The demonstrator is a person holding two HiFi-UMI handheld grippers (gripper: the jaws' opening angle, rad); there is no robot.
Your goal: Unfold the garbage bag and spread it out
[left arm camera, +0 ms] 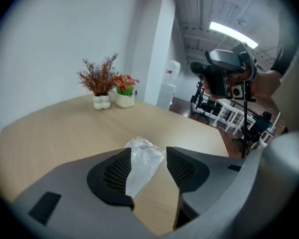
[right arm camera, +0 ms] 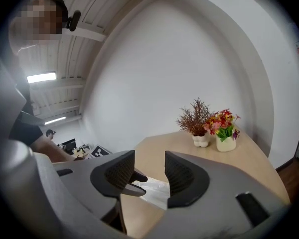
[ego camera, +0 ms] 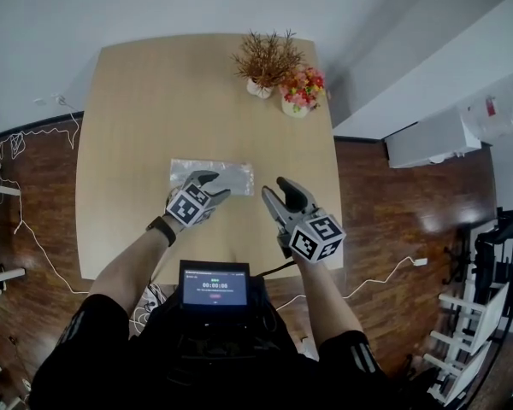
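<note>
A folded, clear grey garbage bag (ego camera: 214, 176) lies flat on the wooden table (ego camera: 137, 101). My left gripper (ego camera: 212, 186) hovers at the bag's near edge. In the left gripper view the bag (left arm camera: 142, 161) lies between the jaws of the left gripper (left arm camera: 148, 156), which stand apart and do not pinch it. My right gripper (ego camera: 278, 191) is just right of the bag, above bare table, open and empty. The right gripper view looks past the right gripper (right arm camera: 149, 169) to the bag (right arm camera: 153, 190) and a dark fingertip (right arm camera: 132, 176) of the left gripper.
A white pot with a dried brown plant (ego camera: 263, 62) and a pot of red and pink flowers (ego camera: 300, 92) stand at the table's far right. A small screen (ego camera: 215, 284) sits at my chest. Cables (ego camera: 21, 229) run over the floor on the left.
</note>
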